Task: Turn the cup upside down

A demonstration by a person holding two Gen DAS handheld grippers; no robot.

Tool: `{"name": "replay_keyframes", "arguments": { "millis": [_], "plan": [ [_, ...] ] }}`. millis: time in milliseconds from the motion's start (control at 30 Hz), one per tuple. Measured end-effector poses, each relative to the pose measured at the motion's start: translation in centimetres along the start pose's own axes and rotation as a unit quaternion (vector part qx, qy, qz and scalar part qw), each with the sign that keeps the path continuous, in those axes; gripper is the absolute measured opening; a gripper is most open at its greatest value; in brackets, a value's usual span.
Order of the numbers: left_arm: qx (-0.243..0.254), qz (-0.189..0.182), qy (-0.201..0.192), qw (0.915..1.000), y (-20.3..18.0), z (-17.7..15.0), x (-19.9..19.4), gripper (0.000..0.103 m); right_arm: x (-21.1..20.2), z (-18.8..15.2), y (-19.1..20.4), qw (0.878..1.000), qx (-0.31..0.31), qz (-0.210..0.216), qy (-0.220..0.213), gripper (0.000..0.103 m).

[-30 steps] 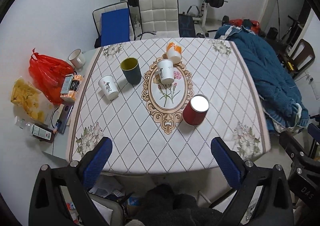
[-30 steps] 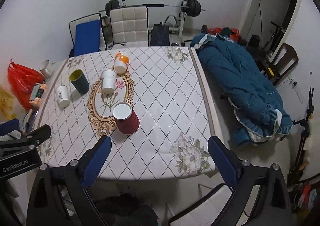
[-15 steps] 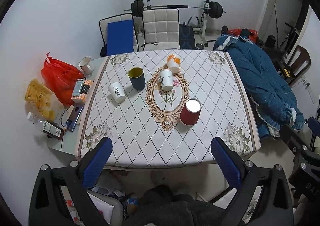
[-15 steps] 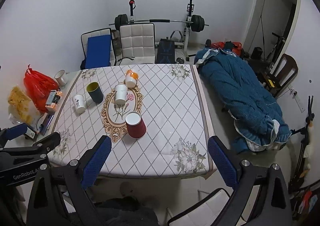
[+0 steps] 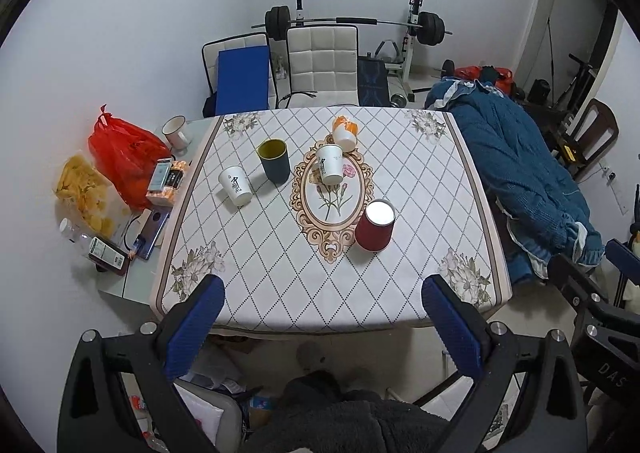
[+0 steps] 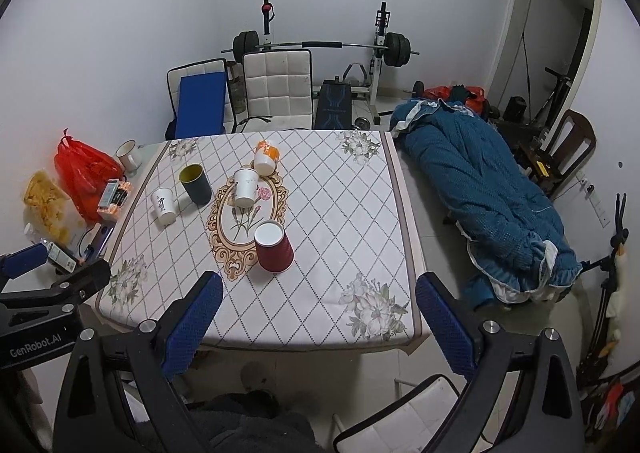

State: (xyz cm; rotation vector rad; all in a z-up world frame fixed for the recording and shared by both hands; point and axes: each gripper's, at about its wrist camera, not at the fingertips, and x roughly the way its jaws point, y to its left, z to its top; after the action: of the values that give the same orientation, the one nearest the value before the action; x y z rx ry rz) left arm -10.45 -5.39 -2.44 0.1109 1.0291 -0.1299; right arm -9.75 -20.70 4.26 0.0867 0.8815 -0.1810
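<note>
Already the red cup [image 5: 375,226] is sitting upside down (untouched), so both grippers' jaws are being held apart, empty, above the table [image 5: 280,293].

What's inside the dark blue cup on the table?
The dark blue cup stands upright, mouth open, showing a yellow-green inner wall and nothing visible in it. Its very bottom is hidden by the near wall, so small contents cannot be excluded.

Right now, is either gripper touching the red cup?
Apart. Both wrist views show open tablecloth between the red cup and the open left gripper and right gripper, both held back near the table edge.
</note>
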Motion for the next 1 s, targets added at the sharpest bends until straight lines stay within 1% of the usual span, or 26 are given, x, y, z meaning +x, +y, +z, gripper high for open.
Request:
{"name": "replay_keyframes", "arguments": {
  "millis": [433, 1000],
  "plan": [
    [0.001, 0.007, -0.002, 1.0, -0.31, -0.73, -0.21, 0.101, -0.04, 0.13, -0.17, 1.0, 0.002, 0.005, 0.001, 0.099],
    [-0.001, 0.013, -0.005, 0.9999, -0.12, -0.71, -0.38, 0.101, -0.12, 0.33, -0.5, 1.0, 0.003, 0.01, 0.003, 0.099]
  ]
}}
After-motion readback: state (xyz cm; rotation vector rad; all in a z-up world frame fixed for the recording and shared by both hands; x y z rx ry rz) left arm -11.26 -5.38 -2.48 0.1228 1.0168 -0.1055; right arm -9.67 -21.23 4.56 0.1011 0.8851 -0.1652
